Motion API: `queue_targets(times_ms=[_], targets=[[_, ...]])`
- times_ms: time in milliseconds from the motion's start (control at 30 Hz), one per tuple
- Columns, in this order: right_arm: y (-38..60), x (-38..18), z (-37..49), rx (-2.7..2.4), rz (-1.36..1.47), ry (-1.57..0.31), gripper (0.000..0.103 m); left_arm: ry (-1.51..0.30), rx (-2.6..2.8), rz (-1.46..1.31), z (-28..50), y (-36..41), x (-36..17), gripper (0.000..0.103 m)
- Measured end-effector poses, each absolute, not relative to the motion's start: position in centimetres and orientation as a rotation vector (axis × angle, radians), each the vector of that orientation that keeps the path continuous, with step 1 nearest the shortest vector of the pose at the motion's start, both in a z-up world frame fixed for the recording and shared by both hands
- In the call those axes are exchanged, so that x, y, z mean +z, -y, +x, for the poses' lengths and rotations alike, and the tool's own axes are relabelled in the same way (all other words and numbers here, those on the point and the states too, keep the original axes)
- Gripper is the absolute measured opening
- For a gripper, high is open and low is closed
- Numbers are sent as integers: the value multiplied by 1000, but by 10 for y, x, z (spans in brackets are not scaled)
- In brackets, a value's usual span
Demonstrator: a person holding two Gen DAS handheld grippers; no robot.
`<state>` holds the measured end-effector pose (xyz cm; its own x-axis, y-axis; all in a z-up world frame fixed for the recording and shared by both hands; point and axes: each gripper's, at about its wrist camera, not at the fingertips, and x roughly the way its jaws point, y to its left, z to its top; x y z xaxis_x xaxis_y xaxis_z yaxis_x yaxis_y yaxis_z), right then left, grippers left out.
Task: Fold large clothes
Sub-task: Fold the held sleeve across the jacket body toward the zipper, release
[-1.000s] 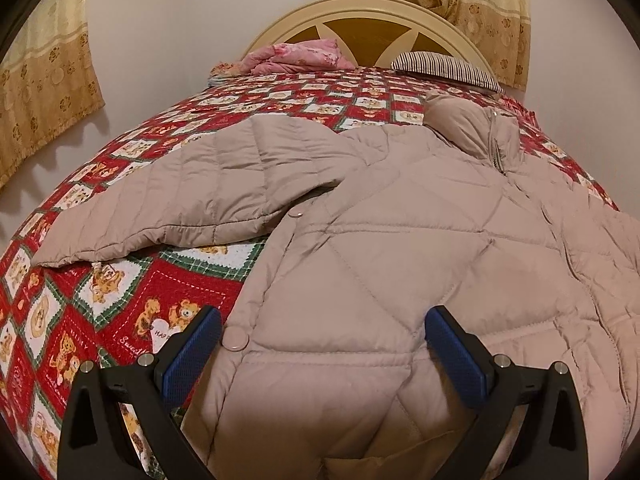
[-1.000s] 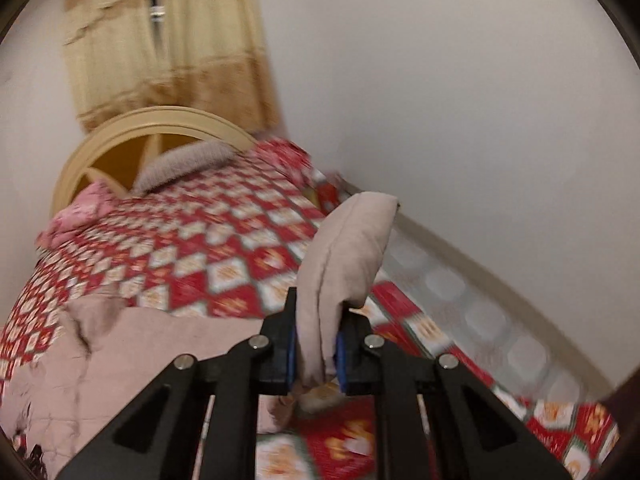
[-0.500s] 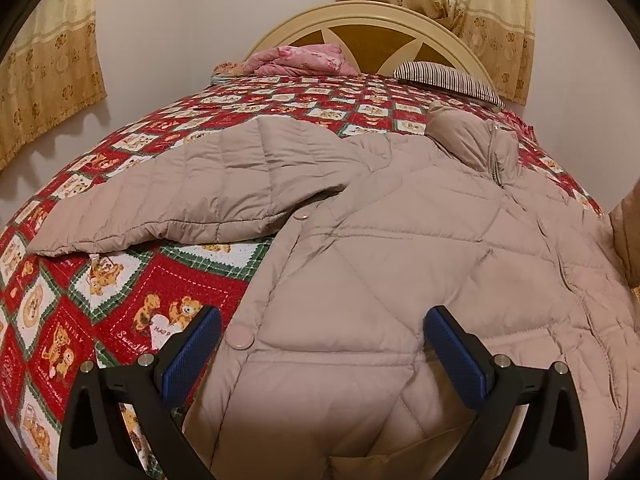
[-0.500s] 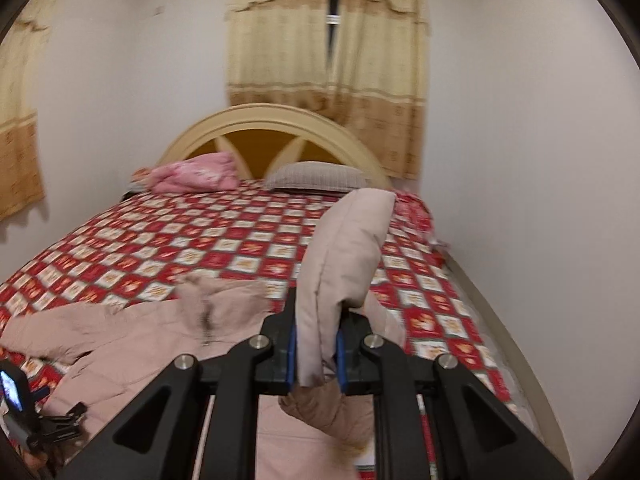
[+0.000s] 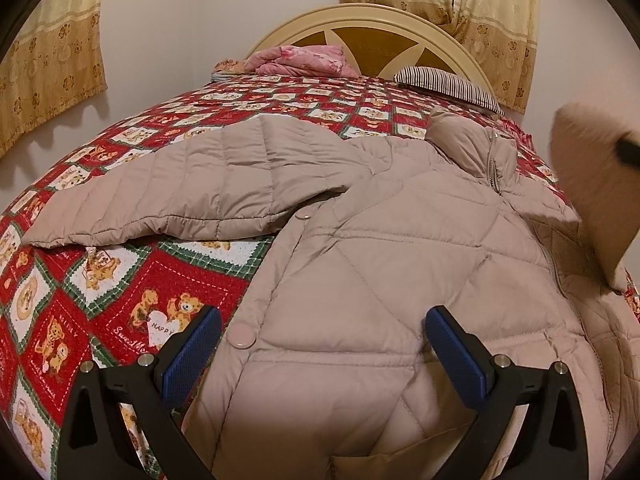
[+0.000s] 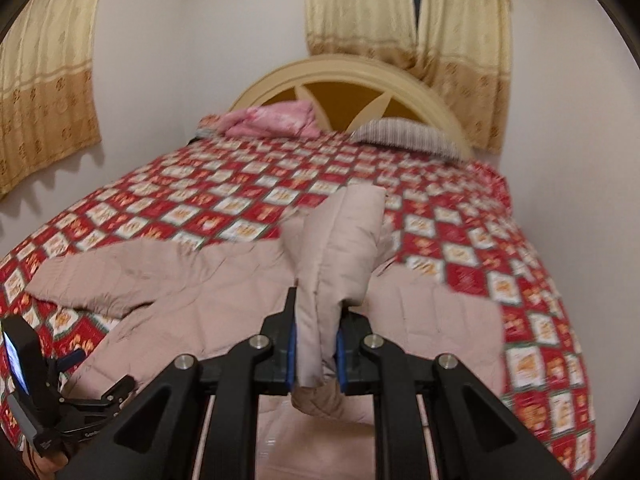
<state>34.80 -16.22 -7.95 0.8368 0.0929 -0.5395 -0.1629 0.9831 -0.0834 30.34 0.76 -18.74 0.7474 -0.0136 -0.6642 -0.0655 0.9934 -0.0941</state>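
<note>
Left wrist view gives us the bed [image 5: 120, 264] first, its red teddy-bear quilt running up to the arched headboard [image 5: 372, 28], with a pink bundle [image 5: 300, 60] and a striped pillow [image 5: 444, 84] at the head end. Across the foot half of the bed lies the quilted beige jacket [image 5: 380, 280], front up, its collar toward the head end and one sleeve [image 5: 180, 200] spread out toward the bed's left edge. We judge it puffy, soft and light for its bulk, with a smooth shell that can slide and spring back out of a fold, so we take it by hems, cuffs and stitched seams, not by the loose padding.

Our right gripper [image 6: 316, 354] is clamped on the cuff end of the other sleeve [image 6: 340, 248], which stands up from between the blue pads over the right side of the jacket's body. Our left gripper [image 5: 320, 356] hovers over the lower front near the left side of the jacket, jaws wide apart, holding nothing. A round snap button [image 5: 241, 336] sits just beside its left pad, a firm spot along the edge to grip.
</note>
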Motion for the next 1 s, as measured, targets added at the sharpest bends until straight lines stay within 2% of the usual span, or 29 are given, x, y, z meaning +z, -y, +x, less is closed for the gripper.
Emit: queue_targets(times_ms=[600,833,1000], targets=[[118,-170,375,214,-85,-740,17,-735,35,-91,306,-2,-190,102],[106,-185,374,199,-130,-743,20,-737,40,-86,306,0,-191,102],[104,-195,375,181,-147,-755,25,-741,43,-76,308,0,-192,102]])
